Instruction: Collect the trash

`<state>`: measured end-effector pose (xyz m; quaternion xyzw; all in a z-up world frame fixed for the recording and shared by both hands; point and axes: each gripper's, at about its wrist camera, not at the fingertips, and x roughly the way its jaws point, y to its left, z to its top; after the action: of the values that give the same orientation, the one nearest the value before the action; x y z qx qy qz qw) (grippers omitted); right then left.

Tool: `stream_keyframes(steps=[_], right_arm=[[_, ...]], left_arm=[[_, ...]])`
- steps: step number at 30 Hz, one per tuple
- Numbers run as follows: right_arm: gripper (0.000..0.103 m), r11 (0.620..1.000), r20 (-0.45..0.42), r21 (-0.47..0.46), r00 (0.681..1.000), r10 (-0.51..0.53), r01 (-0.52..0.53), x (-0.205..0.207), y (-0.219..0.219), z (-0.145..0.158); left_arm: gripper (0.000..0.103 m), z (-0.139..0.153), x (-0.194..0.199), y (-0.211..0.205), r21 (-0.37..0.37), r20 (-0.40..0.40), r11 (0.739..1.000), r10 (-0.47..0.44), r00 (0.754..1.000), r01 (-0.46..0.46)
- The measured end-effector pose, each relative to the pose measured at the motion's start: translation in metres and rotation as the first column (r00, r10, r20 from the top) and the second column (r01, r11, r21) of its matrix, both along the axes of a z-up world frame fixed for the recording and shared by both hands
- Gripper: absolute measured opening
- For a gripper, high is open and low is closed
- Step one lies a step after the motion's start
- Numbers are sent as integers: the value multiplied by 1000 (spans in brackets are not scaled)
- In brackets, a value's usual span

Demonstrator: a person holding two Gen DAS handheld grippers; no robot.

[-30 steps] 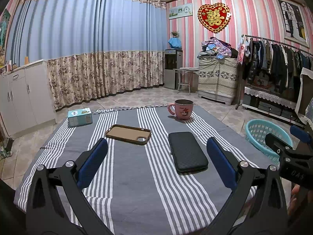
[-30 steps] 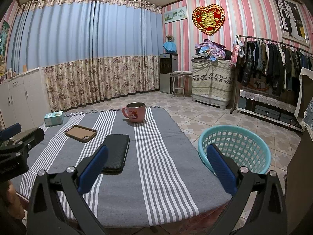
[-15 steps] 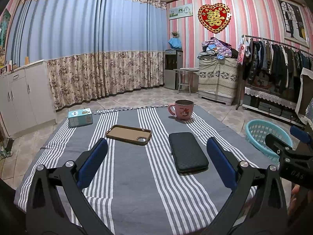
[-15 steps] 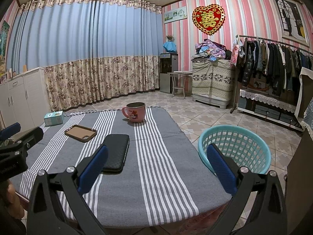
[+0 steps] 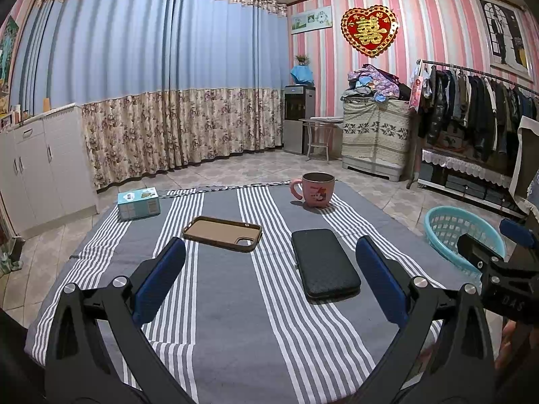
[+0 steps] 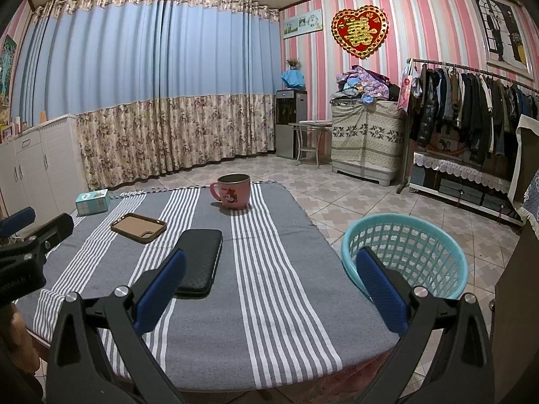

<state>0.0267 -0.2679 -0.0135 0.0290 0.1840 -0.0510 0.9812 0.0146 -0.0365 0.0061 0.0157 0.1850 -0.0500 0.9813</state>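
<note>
On the striped grey cloth of the table (image 5: 235, 303) lie a small teal box (image 5: 138, 203) at the far left, a brown phone case (image 5: 222, 233), a black wallet-like case (image 5: 324, 263) and a pink mug (image 5: 315, 189). A teal plastic basket (image 6: 406, 252) stands on the floor off the table's right edge. My left gripper (image 5: 269, 276) hovers open over the near part of the table, nothing between its blue pads. My right gripper (image 6: 269, 289) is open too, near the table's right front corner, with the basket behind its right finger.
White cabinets (image 5: 37, 161) line the left wall. A clothes rack (image 5: 481, 114) and a covered chest (image 5: 374, 134) stand at the right. The tiled floor (image 6: 353, 198) runs beyond the table to the curtains. Each gripper shows at the edge of the other's view.
</note>
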Motion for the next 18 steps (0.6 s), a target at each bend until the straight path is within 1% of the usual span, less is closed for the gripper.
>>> stream_keyframes(steps=[18], right_arm=[[99,1000,11,-6,1000,2,-2,0,-3,-2]], left_arm=[[98,2,1,0,-3,0,1000,-4,1000,4]])
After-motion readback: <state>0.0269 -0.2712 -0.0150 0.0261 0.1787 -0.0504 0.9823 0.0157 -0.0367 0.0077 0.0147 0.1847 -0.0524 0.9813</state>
